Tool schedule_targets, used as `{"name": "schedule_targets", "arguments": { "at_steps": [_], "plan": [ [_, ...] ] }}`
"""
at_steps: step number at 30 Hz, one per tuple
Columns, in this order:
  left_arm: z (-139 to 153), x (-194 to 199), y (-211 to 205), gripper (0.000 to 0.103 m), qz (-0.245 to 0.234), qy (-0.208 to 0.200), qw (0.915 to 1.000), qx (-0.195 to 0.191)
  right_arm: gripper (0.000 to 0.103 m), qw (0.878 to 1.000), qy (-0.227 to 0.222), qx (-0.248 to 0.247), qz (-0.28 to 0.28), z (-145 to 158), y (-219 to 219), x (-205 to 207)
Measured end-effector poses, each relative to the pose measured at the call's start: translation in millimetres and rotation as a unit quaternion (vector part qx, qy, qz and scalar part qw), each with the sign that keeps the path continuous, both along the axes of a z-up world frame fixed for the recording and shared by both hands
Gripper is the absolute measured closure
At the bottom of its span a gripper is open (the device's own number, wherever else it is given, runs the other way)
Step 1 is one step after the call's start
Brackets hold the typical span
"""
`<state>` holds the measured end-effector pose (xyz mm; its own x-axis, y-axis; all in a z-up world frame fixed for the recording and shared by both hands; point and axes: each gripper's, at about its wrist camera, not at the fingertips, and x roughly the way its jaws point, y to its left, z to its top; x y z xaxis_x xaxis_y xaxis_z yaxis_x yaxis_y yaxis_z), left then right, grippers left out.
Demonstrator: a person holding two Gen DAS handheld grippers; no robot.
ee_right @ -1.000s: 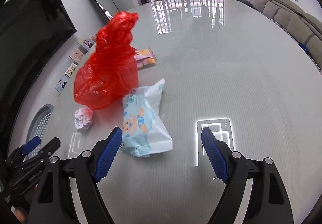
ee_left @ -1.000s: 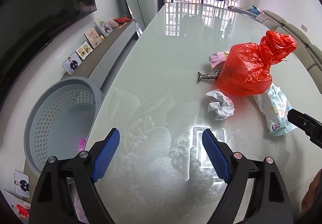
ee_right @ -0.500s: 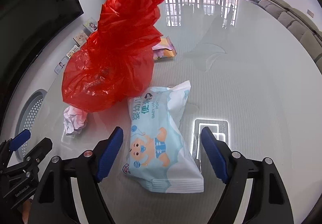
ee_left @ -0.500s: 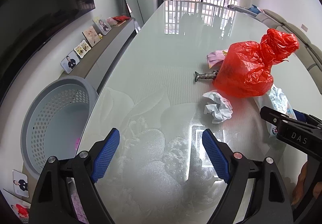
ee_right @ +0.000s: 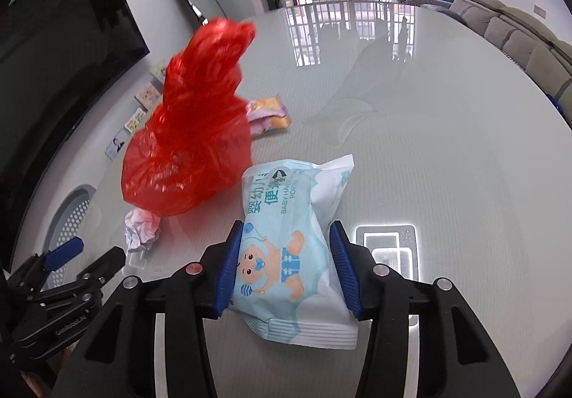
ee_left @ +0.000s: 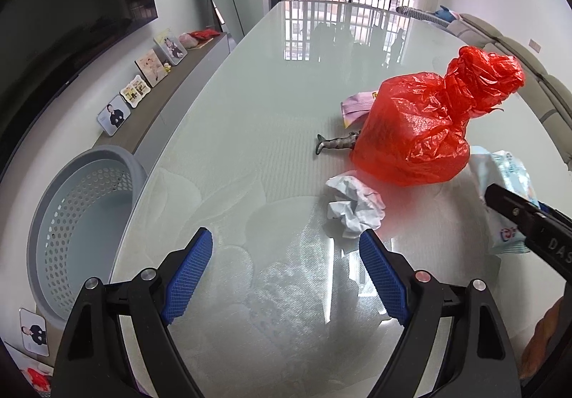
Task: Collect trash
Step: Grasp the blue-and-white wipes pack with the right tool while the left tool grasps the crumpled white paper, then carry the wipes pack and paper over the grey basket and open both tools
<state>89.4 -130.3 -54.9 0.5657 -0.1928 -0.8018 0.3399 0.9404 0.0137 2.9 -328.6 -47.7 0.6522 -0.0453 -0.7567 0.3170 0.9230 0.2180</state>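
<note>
Right now my right gripper [ee_right: 284, 269] has its blue pads pressed against both sides of the pale blue baby-wipes packet with the cartoon baby [ee_right: 289, 247], which lies flat on the glossy white glass table [ee_right: 447, 155]. The jaws have narrowed to the packet's width, and the soft film bulges slightly between them. My left gripper [ee_left: 286, 273] is spread wide over bare tabletop, gripping nothing.

To do this pick well, I judge I should squeeze firmly at the packet's waist, since slick film can slide out, then lift straight up before swinging left, so the packet clears the neighbouring rubbish.

Just beyond my left gripper's right pad sits the crumpled white paper ball [ee_left: 354, 208], a sensible next target. Behind it stands the puffed, knotted red plastic bag [ee_left: 422, 126], touching or nearly touching the wipes packet. A small grey figure-like object [ee_left: 336, 144] pokes out from the bag's left side, and a pink and yellow wrapper [ee_left: 357, 106] lies past it.

The grey perforated plastic basket [ee_left: 82, 230] stands on the floor off the table's left edge, well away from the packet; that is where I reckon everything goes.
</note>
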Motion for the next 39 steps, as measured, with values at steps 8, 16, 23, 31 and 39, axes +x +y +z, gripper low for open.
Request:
{"name": "schedule_targets", "arguments": {
  "at_steps": [8, 16, 23, 31, 39],
  "plan": [
    [-6, 5, -21, 0.020, -0.006, 0.008, 0.9999, 0.004, 0.056, 0.999, -0.014, 0.042, -0.011, -1, -25, -13],
    [-7, 12, -37, 0.034, -0.011, 0.006, 0.9999, 0.002, 0.056, 0.998, -0.025, 0.049, -0.006, 5, -24, -20],
    [-5, 7, -43, 0.071, -0.028, 0.019, 0.9994, -0.008, 0.056, 0.998, -0.027, 0.050, -0.006, 5, -25, -23],
    [16, -10, -20, 0.071, -0.020, -0.018, 0.9996, -0.002, 0.056, 0.998, -0.023, 0.055, 0.002, 3, -17, -20],
    [22, -15, 26, 0.071, 0.011, -0.031, 0.9994, -0.003, 0.056, 0.999, -0.008, 0.047, 0.011, 6, 9, -39]
  ]
}}
